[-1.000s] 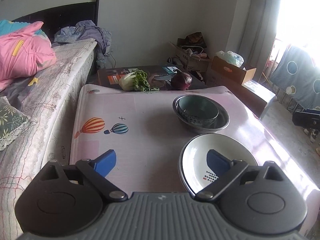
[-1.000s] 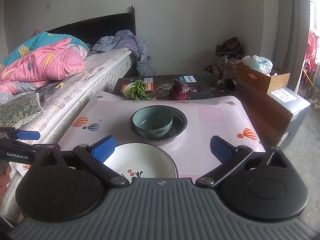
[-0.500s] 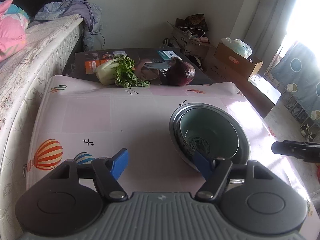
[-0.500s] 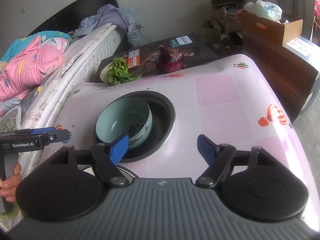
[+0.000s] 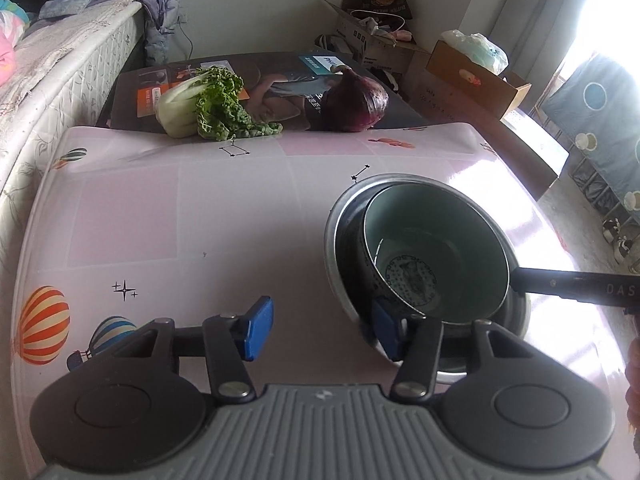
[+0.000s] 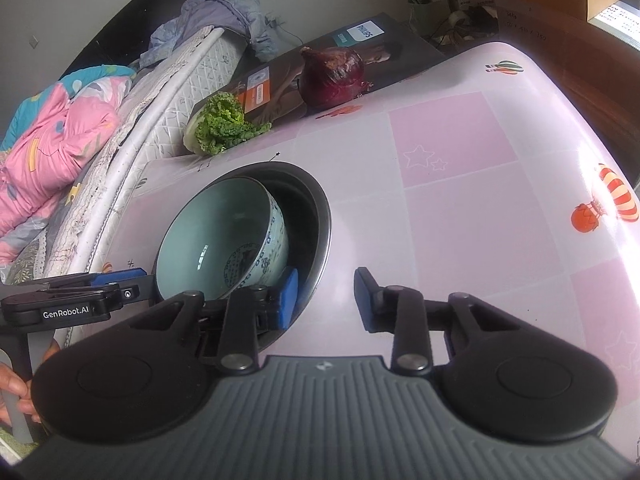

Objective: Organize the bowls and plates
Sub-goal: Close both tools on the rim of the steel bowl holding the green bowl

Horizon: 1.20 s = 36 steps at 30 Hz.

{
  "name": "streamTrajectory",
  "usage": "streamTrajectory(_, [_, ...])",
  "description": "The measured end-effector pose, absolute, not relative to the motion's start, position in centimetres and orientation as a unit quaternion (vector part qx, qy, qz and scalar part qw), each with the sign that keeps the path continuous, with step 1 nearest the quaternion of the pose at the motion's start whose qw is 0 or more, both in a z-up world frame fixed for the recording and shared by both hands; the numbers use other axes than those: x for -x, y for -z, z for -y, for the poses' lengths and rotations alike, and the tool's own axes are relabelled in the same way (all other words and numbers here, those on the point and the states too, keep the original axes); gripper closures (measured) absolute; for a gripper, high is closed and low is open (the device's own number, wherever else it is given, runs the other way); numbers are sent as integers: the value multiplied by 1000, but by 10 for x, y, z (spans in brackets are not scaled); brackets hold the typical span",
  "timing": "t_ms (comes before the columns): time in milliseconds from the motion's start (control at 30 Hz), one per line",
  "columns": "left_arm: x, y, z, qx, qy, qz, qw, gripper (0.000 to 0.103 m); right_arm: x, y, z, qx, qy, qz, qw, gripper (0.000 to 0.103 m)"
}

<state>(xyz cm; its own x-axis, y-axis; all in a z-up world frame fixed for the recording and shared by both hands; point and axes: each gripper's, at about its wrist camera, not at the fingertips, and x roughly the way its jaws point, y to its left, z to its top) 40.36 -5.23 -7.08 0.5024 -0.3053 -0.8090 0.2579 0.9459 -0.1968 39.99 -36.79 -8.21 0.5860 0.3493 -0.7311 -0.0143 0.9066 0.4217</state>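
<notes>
A pale green ceramic bowl (image 5: pixel 432 248) (image 6: pixel 224 236) sits inside a shallow metal dish (image 5: pixel 340 216) (image 6: pixel 316 208) on the pink table (image 5: pixel 160 220). My left gripper (image 5: pixel 323 331) straddles the dish's near rim: one blue pad is inside by the bowl's wall, the other outside on the cloth. Its jaws are closing, and the pads do not press on the rim. My right gripper (image 6: pixel 326 299) straddles the opposite rim the same way, its jaws closing with a gap left. Each gripper shows in the other's view, the right gripper's finger (image 5: pixel 560 282) and the left gripper's fingers (image 6: pixel 120 276).
A leafy green vegetable (image 5: pixel 200 104) and a red onion (image 5: pixel 356 100) lie on a dark flat box (image 5: pixel 280 68) at the table's far edge. A bed (image 5: pixel 60 60) runs along the left. Cardboard boxes (image 5: pixel 476 72) stand at the far right.
Both grippers moved forward and down from the white plate to the metal dish with the bowl. Their jaws narrowed from wide open. The white plate has left both views.
</notes>
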Motion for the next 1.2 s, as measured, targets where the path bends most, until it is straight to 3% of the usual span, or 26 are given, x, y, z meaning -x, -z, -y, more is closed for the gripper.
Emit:
streamTrajectory(167, [-414, 81, 53, 53, 167, -490, 854, 57, -407, 89, 364, -197, -114, -448, 865, 83])
streamTrajectory(433, [-421, 85, 56, 92, 180, -494, 846, 87, -414, 99, 363, -220, -115, -452, 857, 85])
streamTrajectory(1200, [-435, 96, 53, 149, 150, -497, 842, 92, -423, 117, 364, -252, -114, -442, 853, 85])
